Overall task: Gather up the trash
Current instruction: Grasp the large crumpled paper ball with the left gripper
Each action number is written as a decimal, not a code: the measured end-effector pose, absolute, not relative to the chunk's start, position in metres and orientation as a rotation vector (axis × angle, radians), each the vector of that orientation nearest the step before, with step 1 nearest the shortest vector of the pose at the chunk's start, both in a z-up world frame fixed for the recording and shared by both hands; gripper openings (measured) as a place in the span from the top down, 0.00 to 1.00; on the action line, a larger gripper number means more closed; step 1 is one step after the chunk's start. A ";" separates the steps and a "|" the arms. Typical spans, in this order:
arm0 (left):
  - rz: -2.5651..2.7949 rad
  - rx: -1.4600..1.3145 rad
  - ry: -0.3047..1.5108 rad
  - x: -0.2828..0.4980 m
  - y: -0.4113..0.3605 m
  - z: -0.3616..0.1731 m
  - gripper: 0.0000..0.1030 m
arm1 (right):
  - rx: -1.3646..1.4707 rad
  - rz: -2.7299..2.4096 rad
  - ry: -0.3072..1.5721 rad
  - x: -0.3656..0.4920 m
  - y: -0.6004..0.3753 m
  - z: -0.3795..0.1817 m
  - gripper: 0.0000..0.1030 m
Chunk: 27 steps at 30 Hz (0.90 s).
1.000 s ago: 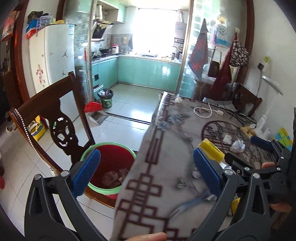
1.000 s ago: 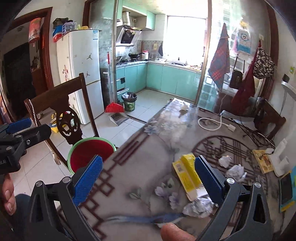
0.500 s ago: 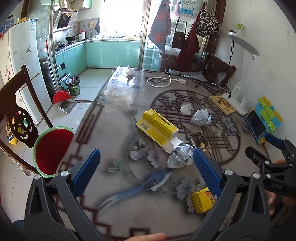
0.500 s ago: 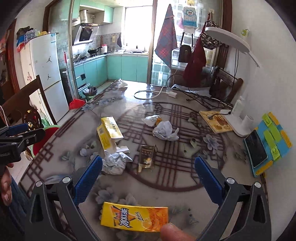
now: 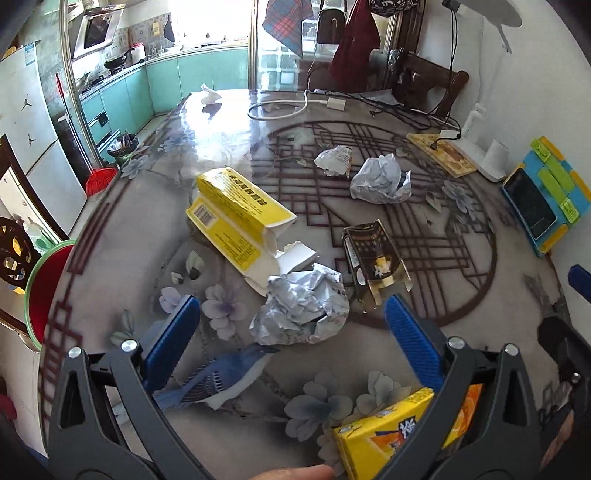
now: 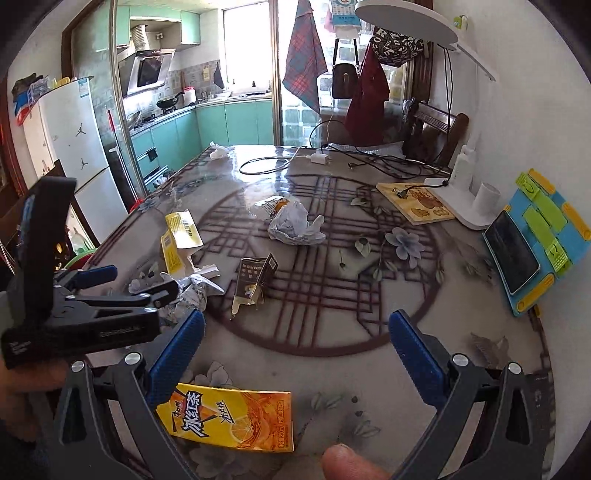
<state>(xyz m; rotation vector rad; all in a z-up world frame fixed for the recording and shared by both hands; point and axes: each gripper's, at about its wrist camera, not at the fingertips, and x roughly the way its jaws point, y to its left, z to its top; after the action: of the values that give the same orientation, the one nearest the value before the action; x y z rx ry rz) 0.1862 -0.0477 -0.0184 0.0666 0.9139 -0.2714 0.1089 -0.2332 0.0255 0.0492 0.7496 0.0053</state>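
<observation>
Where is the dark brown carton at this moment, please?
The dark brown carton lies on the table near its middle in the left wrist view, right of the crumpled foil ball and the long yellow box.

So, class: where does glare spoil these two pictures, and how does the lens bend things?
Left wrist view: window light makes a white glare patch on the far end of the table, and the fridge bows at the edge. Right wrist view: the window is blown out white, the table's far end shines, and the lamp and walls curve; corners are black in both.
</observation>
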 end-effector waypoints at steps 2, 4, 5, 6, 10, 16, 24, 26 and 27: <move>-0.252 0.069 0.934 0.193 -0.056 -0.030 0.05 | 0.059 0.009 0.744 0.107 -0.236 0.028 0.06; -0.230 0.072 0.956 0.200 -0.064 -0.040 0.05 | 0.064 0.009 0.737 0.106 -0.239 0.029 0.06; -0.216 0.073 0.968 0.204 -0.067 -0.045 0.05 | 0.069 0.010 0.737 0.106 -0.240 0.029 0.06; -0.205 0.073 0.979 0.206 -0.068 -0.048 0.05 | 0.072 0.011 0.737 0.105 -0.241 0.030 0.06; -0.161 0.076 1.013 0.214 -0.069 -0.061 0.05 | 0.087 0.006 0.737 0.105 -0.248 0.030 0.06; -0.134 0.068 1.045 0.222 -0.064 -0.070 0.05 | 0.110 0.001 0.738 0.105 -0.255 0.030 0.06; -0.145 0.084 1.081 0.228 -0.068 -0.077 0.31 | 0.107 0.002 0.747 0.106 -0.253 0.026 0.06; -0.151 0.098 1.081 0.227 -0.071 -0.078 0.40 | 0.105 -0.002 0.747 0.106 -0.253 0.026 0.06; -0.154 0.109 1.076 0.225 -0.072 -0.077 0.44 | 0.106 -0.003 0.748 0.107 -0.254 0.025 0.06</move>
<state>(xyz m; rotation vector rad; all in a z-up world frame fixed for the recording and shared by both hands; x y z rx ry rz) 0.2252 -0.0719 -0.0770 0.1089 1.0759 -0.1540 0.1066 -0.2536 0.0248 0.1058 0.7477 -0.0034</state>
